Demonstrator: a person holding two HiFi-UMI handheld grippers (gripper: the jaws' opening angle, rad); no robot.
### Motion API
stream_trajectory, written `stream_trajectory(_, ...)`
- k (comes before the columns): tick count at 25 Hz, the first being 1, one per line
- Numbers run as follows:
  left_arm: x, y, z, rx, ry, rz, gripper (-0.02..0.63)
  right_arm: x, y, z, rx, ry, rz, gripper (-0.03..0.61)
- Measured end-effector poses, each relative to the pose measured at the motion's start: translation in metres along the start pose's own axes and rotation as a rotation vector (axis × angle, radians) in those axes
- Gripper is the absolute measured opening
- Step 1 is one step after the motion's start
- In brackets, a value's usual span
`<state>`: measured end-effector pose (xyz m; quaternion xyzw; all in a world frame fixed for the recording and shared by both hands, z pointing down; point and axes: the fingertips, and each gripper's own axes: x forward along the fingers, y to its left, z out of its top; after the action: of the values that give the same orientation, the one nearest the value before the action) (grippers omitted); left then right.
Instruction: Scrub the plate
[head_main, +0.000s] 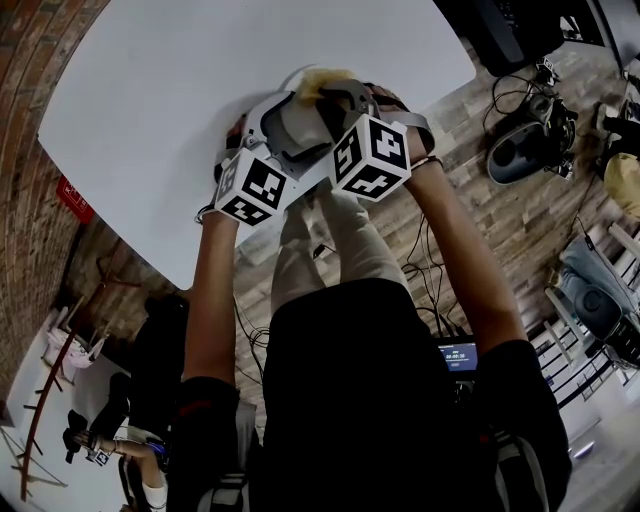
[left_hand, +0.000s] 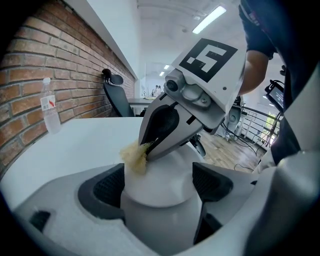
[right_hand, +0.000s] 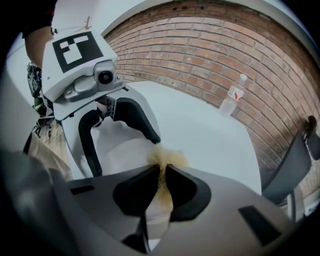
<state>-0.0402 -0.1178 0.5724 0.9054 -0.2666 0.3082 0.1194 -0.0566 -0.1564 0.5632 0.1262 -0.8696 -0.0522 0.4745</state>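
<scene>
Now left tool (left_hand: 159, 184) clamps plate (left_hand: 169, 170); right tool (right_hand: 162, 172) presses sponge (right_hand: 168, 158) onto it.

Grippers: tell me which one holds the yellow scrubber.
The right gripper: its jaws are shut on the yellow scrubber. The left gripper clamps the white plate instead.

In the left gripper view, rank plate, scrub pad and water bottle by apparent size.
1. plate: largest, but nearest the camera.
2-3. scrub pad and water bottle look alike; the bottle stands farther off, so no ranking.
</scene>
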Motion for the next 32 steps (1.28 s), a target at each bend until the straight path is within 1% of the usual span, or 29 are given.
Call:
stream_trajectory(8,-0.001,0.001,0.000,0.000,-0.003,-0.001,0.407,-0.002,-0.001,-0.001,0.006,-0.001,-0.004,0.043)
stream_trajectory(17,-0.001,0.001,-0.001,-0.001,-0.007,-0.003,0.407,-0.013,0.000,-0.016,0.032,0.027,-0.027,0.043)
stream_trajectory(22,-0.001,0.004,-0.003,-0.006,0.010,-0.007,0.407,-0.014,0.000,-0.020,0.023,0.044,-0.023,0.043)
stream_trajectory(27,0.000,0.007,-0.003,0.011,0.013,-0.010,0.405,-0.018,-0.002,-0.018,0.035,0.038,-0.028,0.043)
stream_trajectory(29,-0.001,0.007,-0.001,-0.007,0.011,-0.014,0.405,-0.021,-0.002,-0.017,0.045,0.032,-0.036,0.043)
stream_trajectory(32,-0.002,0.010,0.009,-0.069,0.013,-0.032,0.405,-0.026,-0.005,-0.016,0.061,0.018,-0.047,0.041)
